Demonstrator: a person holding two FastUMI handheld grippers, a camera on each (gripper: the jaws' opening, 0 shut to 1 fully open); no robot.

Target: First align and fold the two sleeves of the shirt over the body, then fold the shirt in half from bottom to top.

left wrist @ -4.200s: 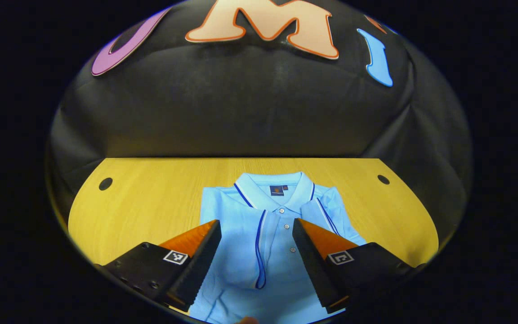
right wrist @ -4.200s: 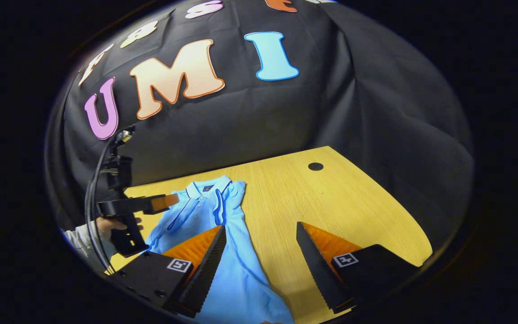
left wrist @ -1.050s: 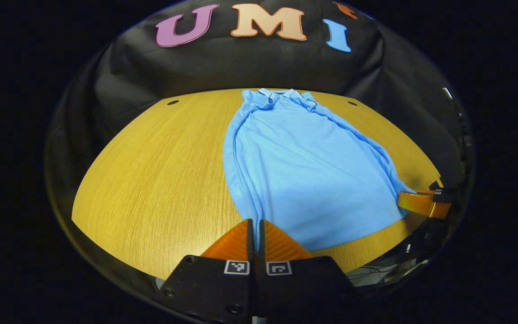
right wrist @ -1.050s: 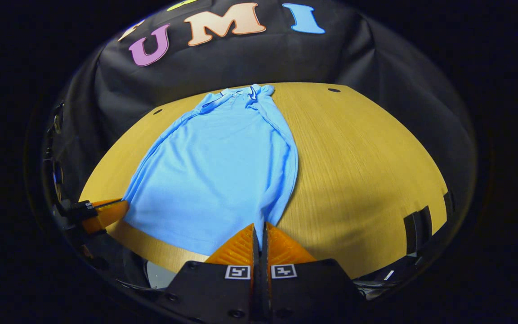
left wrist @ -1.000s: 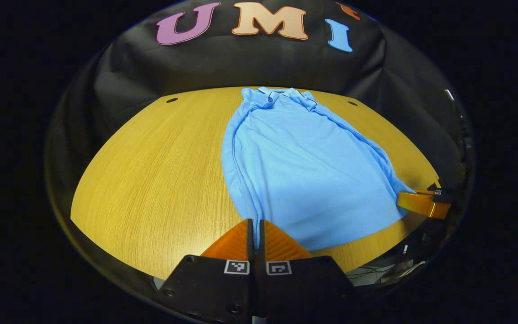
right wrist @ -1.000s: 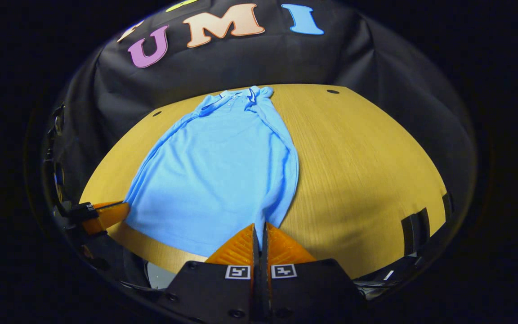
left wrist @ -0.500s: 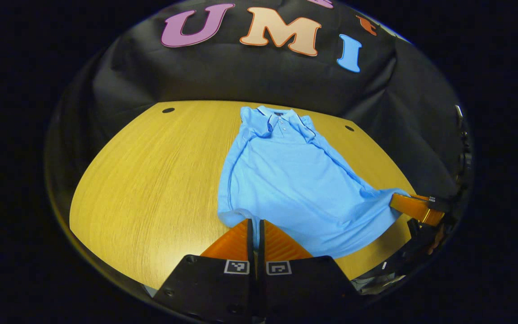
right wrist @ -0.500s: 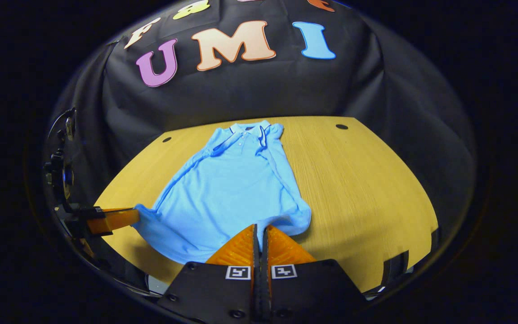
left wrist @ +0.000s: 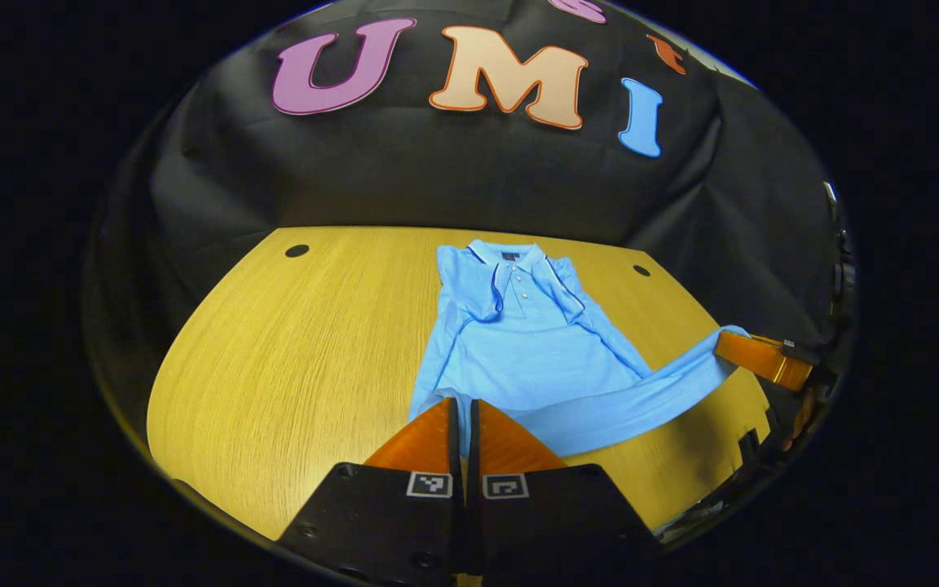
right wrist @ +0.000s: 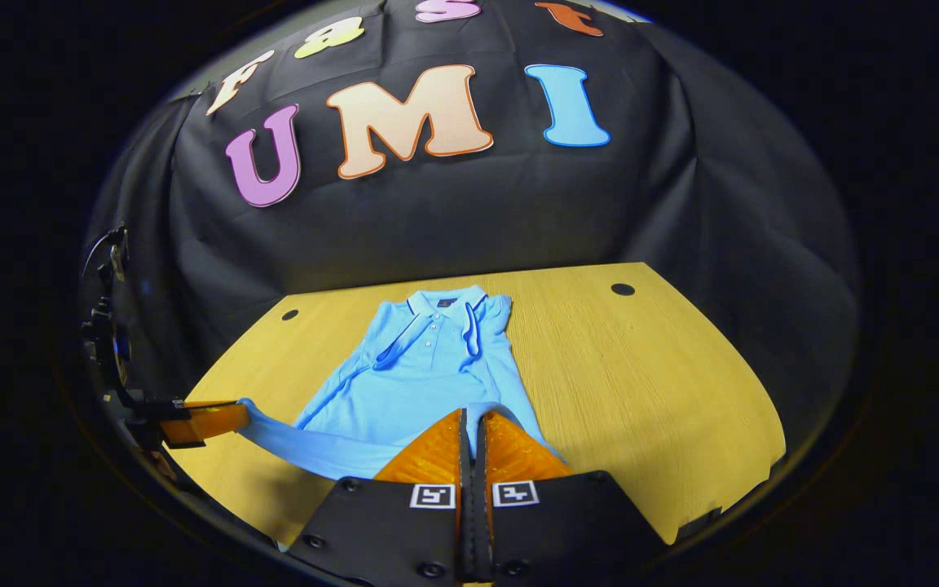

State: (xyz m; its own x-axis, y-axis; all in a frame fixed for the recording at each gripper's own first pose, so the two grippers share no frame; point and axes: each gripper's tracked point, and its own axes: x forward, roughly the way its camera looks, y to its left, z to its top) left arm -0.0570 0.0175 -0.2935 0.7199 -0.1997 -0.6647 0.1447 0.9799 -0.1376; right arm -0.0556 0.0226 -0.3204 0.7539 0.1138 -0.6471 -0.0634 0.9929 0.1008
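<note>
- Both views bend strongly at the rim: the wooden table point(left wrist: 290, 342) bulges, its edges curving.
- Light falls from above on the tabletop, which is bright; the booth's black cloth wall point(right wrist: 437, 220) stays dim, with faint creases.
- In the right gripper view a soft shadow lies on the wood under the lifted hem of the blue shirt point(right wrist: 412, 383).
- The centre is sharp, wood grain clear; the margins darken.
- No glare.
</note>
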